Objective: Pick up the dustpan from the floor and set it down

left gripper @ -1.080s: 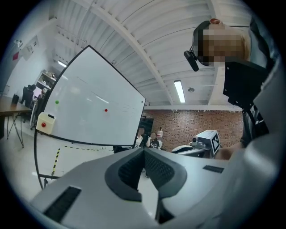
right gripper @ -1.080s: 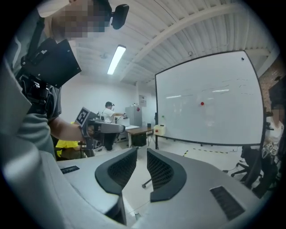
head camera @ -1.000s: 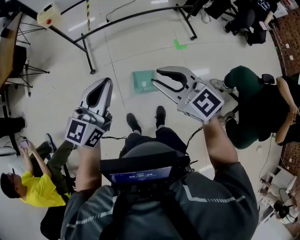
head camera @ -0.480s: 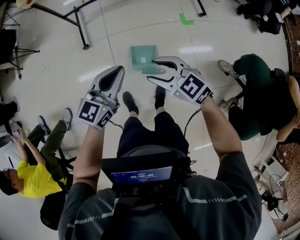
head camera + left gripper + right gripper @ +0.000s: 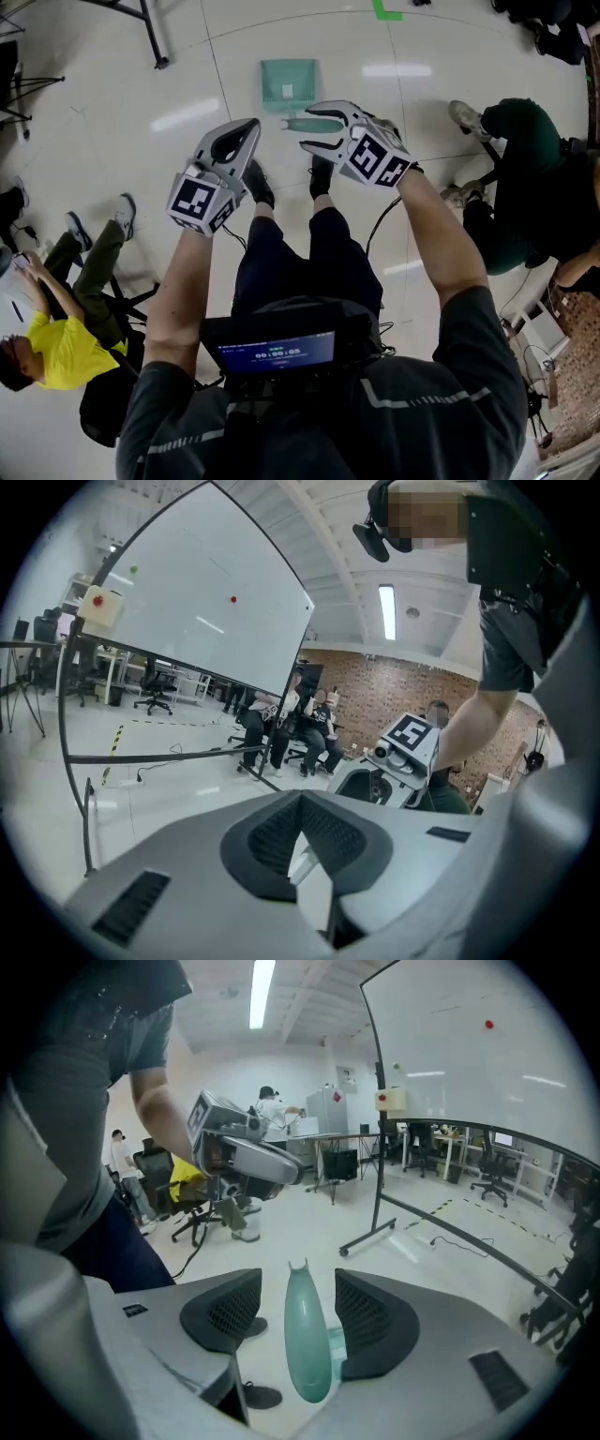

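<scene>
Dustpan (image 5: 287,82): teal, plastic by the look of it. It lies flat on the pale tiled floor (image 5: 187,56), just ahead of the person's shoes (image 5: 261,183). Its handle (image 5: 317,124) points back toward the person.

Right gripper (image 5: 309,126): the tongs are spread and opening. Its own view shows the handle standing in the gap between the two ribbed pads, neither pad pressing on it. Nothing is held yet.

Left gripper (image 5: 246,131): the tongs are pressed together with nothing between them. It hangs off to the left of the handle, well apart from the pan.

Handling, as a judgement:
- The pan is likely light and stiff, one moulded piece, so a single gripper should carry it.
- The handle is smooth, rounded and tapered, with a small notched end, and it could slide or twist under the pads.
- The best hold seems to be across the thick middle of the handle, not the thin tip.
- The pan body may hang low from a handle grip, so it should be lifted level and set down gently.
- The thin front lip looks like the part most easily bent.
</scene>
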The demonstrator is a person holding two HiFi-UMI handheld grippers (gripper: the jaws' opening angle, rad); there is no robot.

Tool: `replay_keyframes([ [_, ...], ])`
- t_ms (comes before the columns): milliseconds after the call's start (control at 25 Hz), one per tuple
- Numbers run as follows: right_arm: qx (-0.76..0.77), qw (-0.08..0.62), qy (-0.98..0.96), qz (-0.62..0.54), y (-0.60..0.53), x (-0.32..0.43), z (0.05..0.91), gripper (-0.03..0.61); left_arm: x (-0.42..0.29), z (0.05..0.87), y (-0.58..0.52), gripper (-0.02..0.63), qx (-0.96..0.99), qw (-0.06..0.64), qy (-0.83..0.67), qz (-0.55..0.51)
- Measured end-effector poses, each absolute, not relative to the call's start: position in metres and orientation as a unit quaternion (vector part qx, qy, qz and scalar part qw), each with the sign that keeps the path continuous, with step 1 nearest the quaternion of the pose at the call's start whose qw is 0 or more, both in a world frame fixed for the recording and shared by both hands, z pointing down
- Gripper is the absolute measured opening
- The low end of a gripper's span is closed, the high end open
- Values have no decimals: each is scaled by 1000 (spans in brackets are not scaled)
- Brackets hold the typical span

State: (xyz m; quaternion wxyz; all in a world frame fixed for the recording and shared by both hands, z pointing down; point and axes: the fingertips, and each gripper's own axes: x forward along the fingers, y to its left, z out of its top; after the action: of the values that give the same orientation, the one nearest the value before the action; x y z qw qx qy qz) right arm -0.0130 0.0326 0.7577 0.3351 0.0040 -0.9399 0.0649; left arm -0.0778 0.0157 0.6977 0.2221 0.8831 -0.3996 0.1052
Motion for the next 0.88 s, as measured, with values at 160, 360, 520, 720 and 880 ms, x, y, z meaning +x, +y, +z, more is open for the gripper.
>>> replay_keyframes([
  [160,-5,354,-934,46,37,-14,780,278,-73,726,24,34,883,232,-389,124],
  [360,-8,368,-929,47,39,-16,802,231,-77,742,27,34,876,243,-399,121],
  [520,4,367,-929,43,47,-17,807,176,-80,744,40,34,873,245,-405,118],
  [720,1,361,-932,39,40,-19,804,170,-80,731,29,34,868,258,-415,88],
  [880,-1,338,-940,40,30,-25,763,167,-100,684,5,34,849,260,-457,41],
])
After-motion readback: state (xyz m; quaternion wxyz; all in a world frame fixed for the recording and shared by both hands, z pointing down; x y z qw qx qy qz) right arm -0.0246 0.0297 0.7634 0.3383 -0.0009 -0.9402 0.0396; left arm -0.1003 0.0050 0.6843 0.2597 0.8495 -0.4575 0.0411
